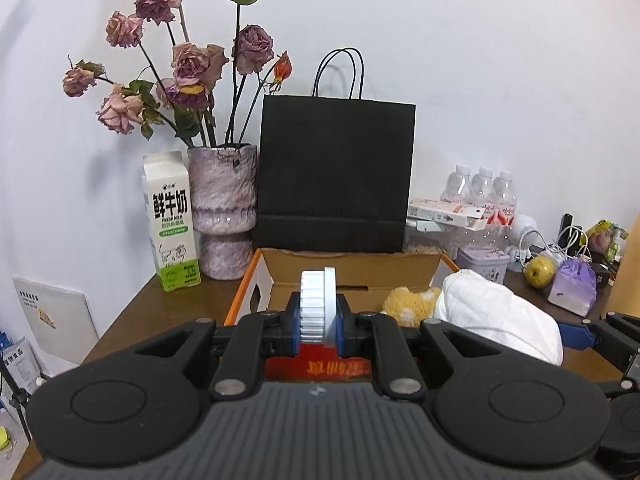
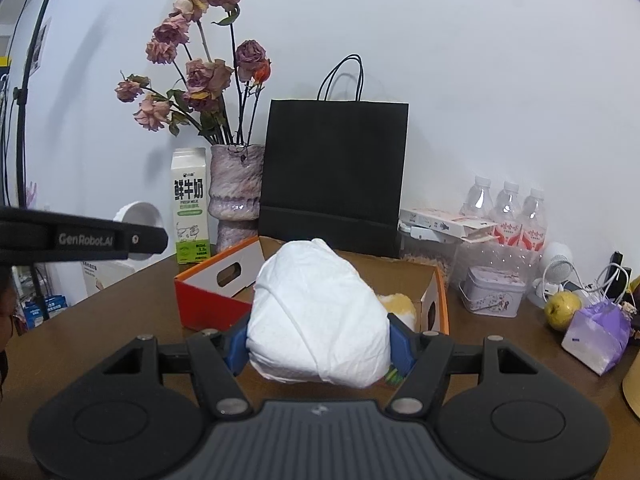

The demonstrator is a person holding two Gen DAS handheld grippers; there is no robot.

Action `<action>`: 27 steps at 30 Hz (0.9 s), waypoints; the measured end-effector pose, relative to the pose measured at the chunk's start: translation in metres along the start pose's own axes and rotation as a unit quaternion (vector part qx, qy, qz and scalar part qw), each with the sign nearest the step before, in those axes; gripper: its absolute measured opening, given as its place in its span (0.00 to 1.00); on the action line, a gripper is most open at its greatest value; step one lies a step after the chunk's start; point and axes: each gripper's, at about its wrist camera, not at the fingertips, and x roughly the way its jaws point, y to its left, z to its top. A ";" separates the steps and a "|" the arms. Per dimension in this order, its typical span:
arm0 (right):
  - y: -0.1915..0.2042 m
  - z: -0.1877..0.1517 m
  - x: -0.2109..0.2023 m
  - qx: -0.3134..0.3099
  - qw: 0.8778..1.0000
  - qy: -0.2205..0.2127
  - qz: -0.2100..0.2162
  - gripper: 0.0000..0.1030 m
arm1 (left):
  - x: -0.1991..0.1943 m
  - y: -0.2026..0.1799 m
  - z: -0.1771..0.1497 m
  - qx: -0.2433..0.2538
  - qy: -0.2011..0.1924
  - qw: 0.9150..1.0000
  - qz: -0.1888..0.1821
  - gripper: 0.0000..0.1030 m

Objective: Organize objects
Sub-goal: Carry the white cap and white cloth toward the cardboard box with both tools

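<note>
Left wrist: left gripper (image 1: 318, 322) clamps white disc (image 1: 318, 306); right gripper (image 2: 318, 350) clamps white bundle (image 2: 316, 312).

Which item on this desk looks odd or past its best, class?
The dried pink roses in the mottled ceramic vase, beside the black paper bag, are wilted, their heads shrivelled and drooping. Nothing looks spilled or toppled.

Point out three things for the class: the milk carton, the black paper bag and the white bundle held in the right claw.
milk carton (image 1: 173, 222), left wrist view, on its printed front face.
black paper bag (image 1: 336, 172), left wrist view, middle of its front panel.
white bundle (image 2: 316, 316), right wrist view, centre of its wrapped surface.
</note>
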 end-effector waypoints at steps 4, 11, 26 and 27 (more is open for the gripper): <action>0.003 0.007 0.013 -0.007 1.000 0.004 -0.002 0.64 | 0.012 0.000 0.007 0.006 -0.003 1.000 0.002 0.15; 0.006 0.018 0.041 -0.017 1.000 0.022 -0.005 0.64 | 0.034 0.001 0.022 0.021 -0.008 1.000 0.002 0.15; -0.006 0.052 0.108 -0.027 0.998 0.062 -0.016 0.64 | 0.101 0.012 0.042 0.019 -0.003 1.000 -0.003 0.15; -0.007 0.054 0.113 -0.028 0.997 0.065 -0.016 0.64 | 0.106 0.013 0.043 0.017 -0.002 1.000 -0.003 0.15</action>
